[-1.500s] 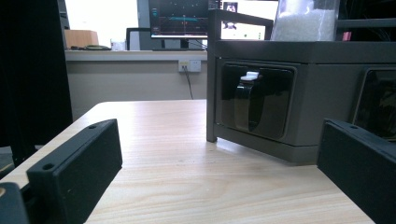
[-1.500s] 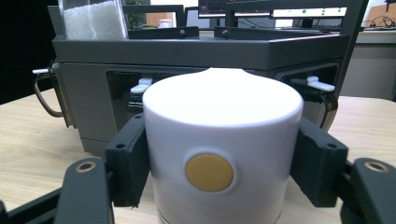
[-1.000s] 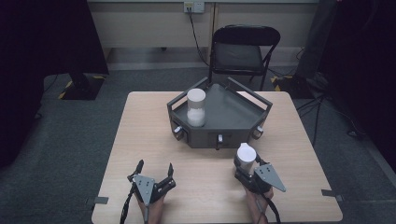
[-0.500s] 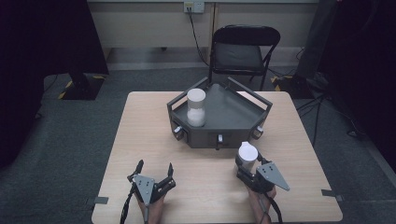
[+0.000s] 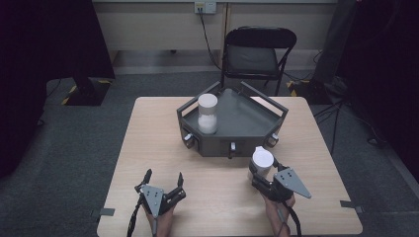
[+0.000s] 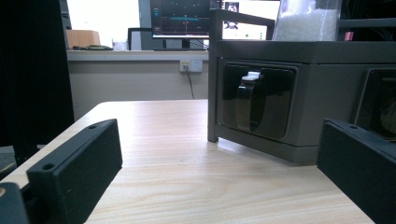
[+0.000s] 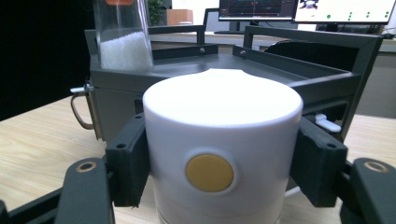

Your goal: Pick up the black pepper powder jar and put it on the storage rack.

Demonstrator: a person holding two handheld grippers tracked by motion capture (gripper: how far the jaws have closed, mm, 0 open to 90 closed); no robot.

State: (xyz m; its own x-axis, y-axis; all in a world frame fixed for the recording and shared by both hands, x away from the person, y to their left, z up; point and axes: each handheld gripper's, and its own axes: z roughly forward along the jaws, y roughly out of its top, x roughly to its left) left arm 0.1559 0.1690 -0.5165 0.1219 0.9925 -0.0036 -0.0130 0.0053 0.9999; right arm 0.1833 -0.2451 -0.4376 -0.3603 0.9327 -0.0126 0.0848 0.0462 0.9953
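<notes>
My right gripper (image 5: 261, 170) is shut on a white-capped jar (image 5: 262, 159) near the table's front right, just in front of the grey tray (image 5: 247, 117). In the right gripper view the jar's white cap (image 7: 222, 140) with a yellow dot sits between both jaws. A second clear jar of white grains (image 5: 207, 114) stands upright in the tray's left part, and shows again as the jar (image 7: 122, 35) at the upper left. My left gripper (image 5: 162, 179) rests open at the front left, nothing between its jaws. Ahead of it is the tray's side wall (image 6: 299, 84) with a latch (image 6: 250, 100).
A black folding chair (image 5: 258, 57) stands behind the wooden table (image 5: 153, 133). Latches hang on the tray's front faces. Monitors and a wall socket show far off in the gripper views.
My right gripper with the white-capped jar has drifted slightly up and toward the tray. The left gripper has stayed put.
</notes>
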